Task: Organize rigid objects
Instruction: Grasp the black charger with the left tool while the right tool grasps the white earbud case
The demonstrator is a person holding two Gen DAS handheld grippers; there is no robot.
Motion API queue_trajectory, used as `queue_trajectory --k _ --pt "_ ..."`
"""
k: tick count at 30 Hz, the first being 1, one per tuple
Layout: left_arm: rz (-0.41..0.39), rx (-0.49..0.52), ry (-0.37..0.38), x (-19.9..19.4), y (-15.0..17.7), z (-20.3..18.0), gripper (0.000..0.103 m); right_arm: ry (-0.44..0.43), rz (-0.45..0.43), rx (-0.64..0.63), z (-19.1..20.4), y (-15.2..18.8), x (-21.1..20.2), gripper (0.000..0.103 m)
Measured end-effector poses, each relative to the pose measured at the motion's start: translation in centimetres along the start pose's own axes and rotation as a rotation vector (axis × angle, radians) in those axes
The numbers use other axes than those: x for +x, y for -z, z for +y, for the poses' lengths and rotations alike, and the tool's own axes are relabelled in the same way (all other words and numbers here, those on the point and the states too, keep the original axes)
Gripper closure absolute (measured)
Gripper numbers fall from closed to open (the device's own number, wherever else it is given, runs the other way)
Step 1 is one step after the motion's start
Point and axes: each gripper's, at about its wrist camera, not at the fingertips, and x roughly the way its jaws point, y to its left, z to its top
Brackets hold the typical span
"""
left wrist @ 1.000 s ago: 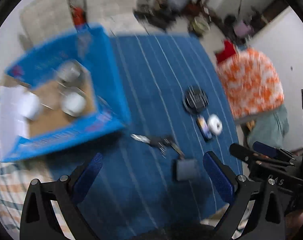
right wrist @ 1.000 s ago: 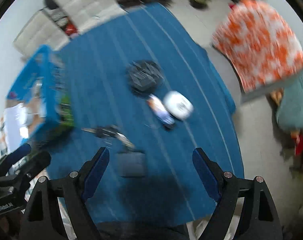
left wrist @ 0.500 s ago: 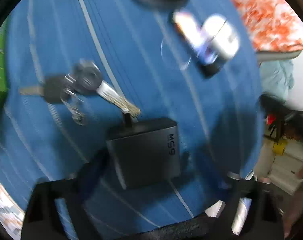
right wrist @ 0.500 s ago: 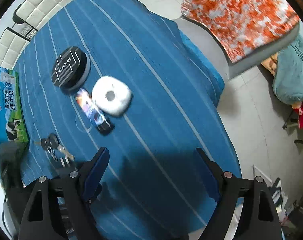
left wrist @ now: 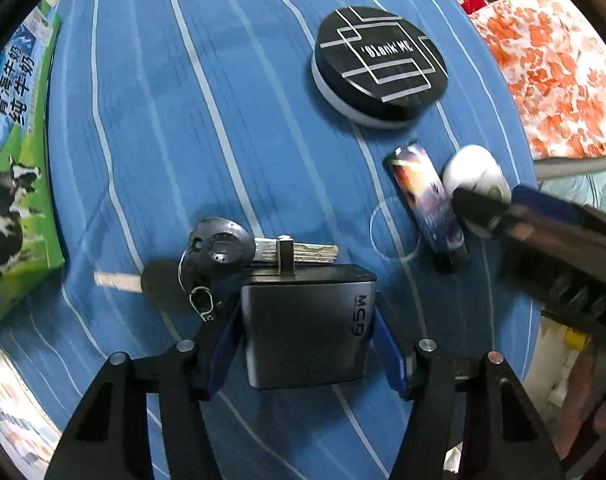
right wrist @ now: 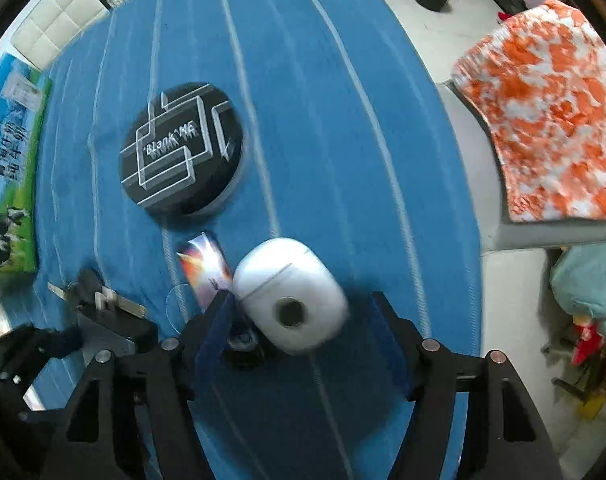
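- Left gripper (left wrist: 307, 340) points down over the desk (left wrist: 263, 100), which is draped in a blue cloth with thin white stripes; its blue-padded jaws straddle a dark grey, square plastic charger block (left wrist: 307, 324) marked "65W" and are closing on it — the pads sit at its two sides, though actual contact cannot be told from the left wrist view.
- The charger's metal prong lies across a bunch of keys (left wrist: 219, 256) — dark plastic heads, silver blades, a wire ring — which touches the block's far edge.
- Right gripper (right wrist: 299, 320) also points down, its jaws closing around a white, rounded plastic earbud-style case (right wrist: 291, 300); the left pad is just beside the case, while a clear gap shows between the case and the right pad.
- A slim rectangular lighter with a colourful printed wrap (right wrist: 207, 272) lies just beside the white case, partly behind the right gripper's left finger.
- A round black tin with silver line pattern and the words "Blank ME" (left wrist: 379, 68) rests further up the desk, apart from the other things.
- A blue-and-green milk carton box with a cow picture (left wrist: 15, 152) stands at the desk's left edge.
- Off the desk to the right, an orange-and-white patterned fabric (right wrist: 551, 112) covers a cushion-like surface above a pale floor.
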Motion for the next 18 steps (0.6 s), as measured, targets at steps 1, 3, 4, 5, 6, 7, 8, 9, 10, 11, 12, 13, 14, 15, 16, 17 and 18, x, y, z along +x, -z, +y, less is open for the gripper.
queue_trajectory --k 1,3,4,5,6,7,8,9,10,11,12,13,14,15,16,17,18 --pt "-0.001 0.003 -0.002 0.0 -0.2 -0.1 0.044 -0.010 0.001 0.010 0.0 -0.2 0.0 0.044" --pt "-0.002 0.003 -0.006 0.2 -0.6 -0.3 0.044 -0.002 0.009 0.044 -0.3 -0.5 -0.1 0.044" --pt "-0.003 0.001 -0.007 0.2 -0.6 -0.4 0.044 0.004 0.017 0.063 -0.5 -0.5 0.0 0.044" --pt "-0.004 0.001 -0.007 0.3 -0.6 -0.6 0.044 -0.009 0.026 0.089 -0.8 -0.4 0.1 0.044" --pt "-0.005 0.001 -0.007 0.2 -0.6 -0.5 0.044 -0.030 0.040 0.126 -1.3 -0.3 0.1 0.044" --pt "-0.005 0.000 -0.006 0.3 -0.7 -0.5 0.044 -0.048 0.048 0.150 -1.8 -0.2 0.1 0.044" --pt "-0.004 0.000 -0.005 0.3 -0.7 -0.7 0.044 -0.082 0.064 0.195 -2.5 -0.1 0.2 0.044" --pt "-0.003 0.000 -0.001 -0.2 -0.1 0.2 0.044 -0.123 0.090 0.242 -3.2 0.1 0.5 0.042" --pt "-0.002 -0.002 0.002 -0.7 0.2 1.0 0.044 -0.152 0.108 0.271 -3.7 0.3 0.8 0.042" --pt "-0.002 -0.004 0.004 -0.6 0.1 0.9 0.044 -0.166 0.100 0.281 -4.0 0.5 0.7 0.042" --pt "-0.001 -0.005 0.005 -0.7 0.1 1.1 0.044 -0.166 0.103 0.275 -4.0 0.5 0.7 0.042" --pt "0.001 -0.004 0.005 -0.7 0.1 1.2 0.044 -0.154 0.106 0.259 -3.9 0.5 0.8 0.042" --pt "0.002 0.000 0.005 -0.6 0.0 1.1 0.044 -0.133 0.109 0.237 -3.5 0.6 0.8 0.042" --pt "0.006 0.008 0.000 -0.6 -0.1 1.1 0.044 -0.120 0.119 0.223 -3.1 0.6 0.9 0.040" --pt "0.007 0.017 -0.005 -0.6 -0.1 1.0 0.044 -0.112 0.119 0.209 -2.8 0.7 0.9 0.035" --pt "0.008 0.022 -0.009 -0.6 -0.2 0.8 0.044 -0.100 0.121 0.186 -2.3 0.7 0.9 0.033" --pt "0.008 0.028 -0.015 -0.5 -0.3 0.6 0.044 -0.092 0.126 0.157 -1.8 0.6 1.1 0.030"
